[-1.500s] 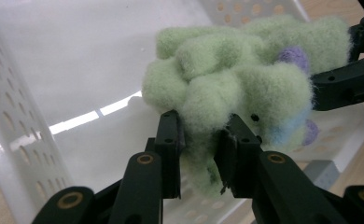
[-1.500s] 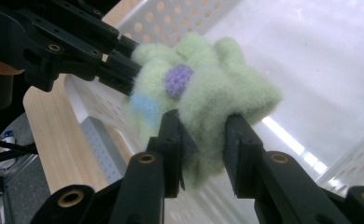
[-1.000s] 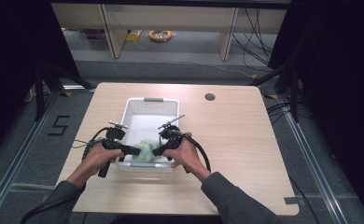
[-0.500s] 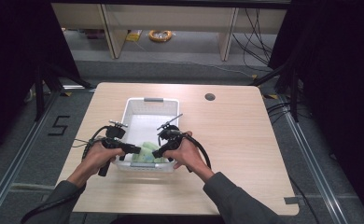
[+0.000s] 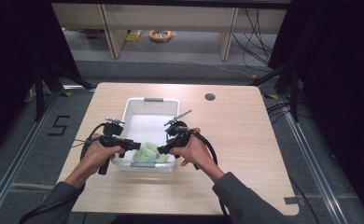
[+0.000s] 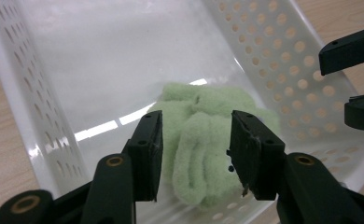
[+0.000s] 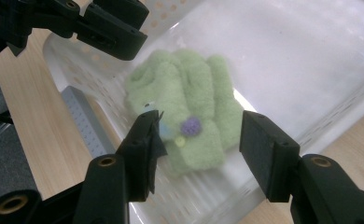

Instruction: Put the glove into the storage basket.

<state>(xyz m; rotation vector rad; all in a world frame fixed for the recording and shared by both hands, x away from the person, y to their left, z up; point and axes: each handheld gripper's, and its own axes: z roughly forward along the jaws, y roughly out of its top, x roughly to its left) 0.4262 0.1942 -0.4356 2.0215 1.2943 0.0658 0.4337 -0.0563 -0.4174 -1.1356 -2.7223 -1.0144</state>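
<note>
A light green fuzzy cloth (image 5: 148, 153) lies bundled in the near end of a white perforated basket (image 5: 145, 105). Small purple and blue dots show on the cloth (image 7: 189, 119) in the right gripper view. My left gripper (image 5: 132, 145) hovers open over the basket's near left corner, its jaws spread above the cloth (image 6: 208, 135) without touching it. My right gripper (image 5: 164, 150) is open too, just right of the cloth, jaws apart above it. The right gripper's jaws (image 6: 357, 74) appear at the edge of the left gripper view.
The basket sits on a light wooden table (image 5: 245, 135) with a round cable hole (image 5: 210, 97) at the back. A grey handle (image 5: 153, 99) marks the basket's far rim. Shelving and cables lie on the floor beyond the table.
The cloth has dropped from between the grippers into the basket's near end. Both grippers have opened and drawn slightly apart above it.
</note>
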